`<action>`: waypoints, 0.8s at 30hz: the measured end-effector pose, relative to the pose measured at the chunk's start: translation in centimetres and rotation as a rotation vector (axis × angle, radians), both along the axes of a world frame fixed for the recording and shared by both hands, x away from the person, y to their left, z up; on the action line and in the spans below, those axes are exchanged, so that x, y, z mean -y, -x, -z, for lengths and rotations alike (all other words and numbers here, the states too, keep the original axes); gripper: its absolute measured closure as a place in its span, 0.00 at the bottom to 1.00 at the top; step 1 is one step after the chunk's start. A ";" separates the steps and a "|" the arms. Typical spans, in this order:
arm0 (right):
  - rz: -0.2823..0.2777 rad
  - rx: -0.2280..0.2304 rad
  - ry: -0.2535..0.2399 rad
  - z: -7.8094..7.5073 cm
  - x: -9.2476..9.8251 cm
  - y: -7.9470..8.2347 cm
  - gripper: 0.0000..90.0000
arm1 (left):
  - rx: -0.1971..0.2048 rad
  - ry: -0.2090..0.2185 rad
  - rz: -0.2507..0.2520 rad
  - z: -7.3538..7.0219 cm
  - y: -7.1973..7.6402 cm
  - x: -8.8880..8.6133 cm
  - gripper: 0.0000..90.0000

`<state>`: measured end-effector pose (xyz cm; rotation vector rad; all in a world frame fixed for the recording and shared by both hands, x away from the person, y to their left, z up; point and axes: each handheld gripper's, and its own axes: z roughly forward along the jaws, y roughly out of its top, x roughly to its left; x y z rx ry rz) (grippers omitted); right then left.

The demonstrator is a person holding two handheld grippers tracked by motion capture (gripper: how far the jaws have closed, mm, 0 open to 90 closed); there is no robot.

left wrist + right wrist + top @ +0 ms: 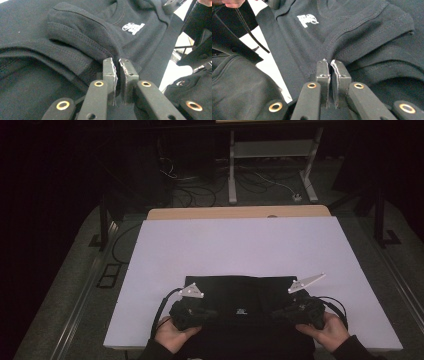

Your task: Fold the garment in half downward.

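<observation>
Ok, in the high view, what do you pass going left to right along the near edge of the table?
Left hand → left gripper, shut on the black T-shirt → the shirt's small white logo → right gripper, also shut on the shirt → right hand, all on the white table.

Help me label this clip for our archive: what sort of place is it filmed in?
Probably a lab or recording workroom, not a home: a white-topped table stands on grey carpet, loose cables trail across the floor behind it, and a bare metal desk frame stands beyond. A black T-shirt lies on the table.
</observation>
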<state>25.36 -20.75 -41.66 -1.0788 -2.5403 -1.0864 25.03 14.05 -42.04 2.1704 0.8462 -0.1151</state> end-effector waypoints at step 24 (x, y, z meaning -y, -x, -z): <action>0.073 0.047 -0.038 -0.8 1.6 0.1 0.43 | 0.029 -0.045 -0.055 -0.6 -0.3 -1.0 0.48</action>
